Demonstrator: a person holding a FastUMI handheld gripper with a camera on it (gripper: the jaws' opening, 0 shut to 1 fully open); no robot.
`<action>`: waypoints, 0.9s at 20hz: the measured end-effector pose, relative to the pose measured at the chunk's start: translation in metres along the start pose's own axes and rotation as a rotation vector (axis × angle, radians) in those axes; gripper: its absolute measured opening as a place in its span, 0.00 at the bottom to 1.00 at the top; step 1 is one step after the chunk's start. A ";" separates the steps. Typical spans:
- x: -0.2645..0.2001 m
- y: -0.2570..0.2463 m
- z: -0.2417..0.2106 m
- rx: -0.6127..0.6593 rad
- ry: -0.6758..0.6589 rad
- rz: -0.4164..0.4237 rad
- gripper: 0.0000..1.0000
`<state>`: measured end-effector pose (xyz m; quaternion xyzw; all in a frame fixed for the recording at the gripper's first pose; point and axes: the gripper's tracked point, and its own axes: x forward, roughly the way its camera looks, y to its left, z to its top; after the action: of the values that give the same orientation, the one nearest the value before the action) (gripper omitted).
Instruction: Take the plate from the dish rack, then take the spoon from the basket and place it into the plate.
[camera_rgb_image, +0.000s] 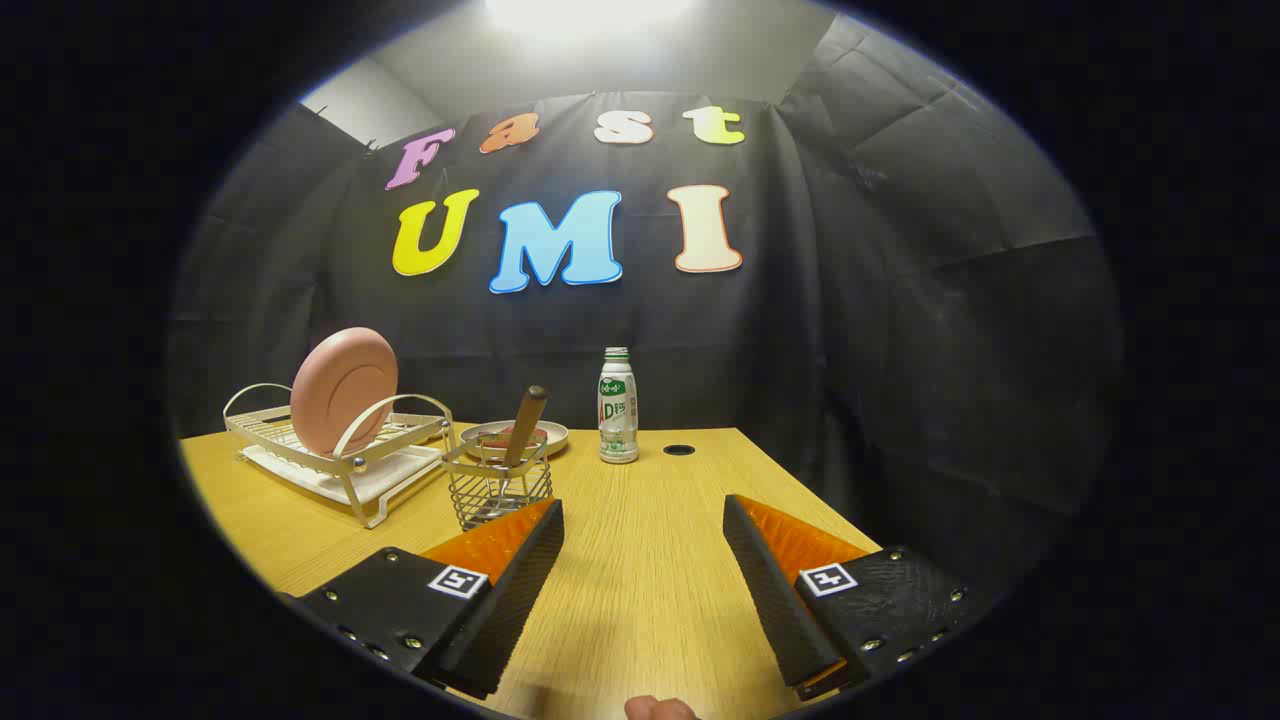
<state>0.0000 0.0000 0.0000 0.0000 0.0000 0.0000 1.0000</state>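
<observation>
The wooden tabletop (640, 560) carries a wire dish rack (335, 450) beyond the left finger, where a round pink plate (343, 388) stands on edge, tilted back. Just beside the rack, right ahead of the left fingertip, a small wire basket (497, 490) holds a spoon (522, 428), its brown handle up. The tool (643, 520) hovers spread wide, gripping nothing.

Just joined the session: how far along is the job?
Nothing looks done yet. The plate stands upright in the rack, and the spoon sits in the basket. The tool is open, holding nothing, with bare table between its fingers. Both pickups and the placing remain.
</observation>
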 end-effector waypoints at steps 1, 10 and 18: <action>0.009 0.000 0.001 0.005 0.003 -0.001 0.98; 0.068 -0.028 0.031 0.054 -0.005 -0.082 0.98; 0.022 -0.025 0.139 -0.036 0.001 -0.135 0.98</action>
<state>0.0221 -0.0247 0.1395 -0.0180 0.0004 -0.0675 0.9976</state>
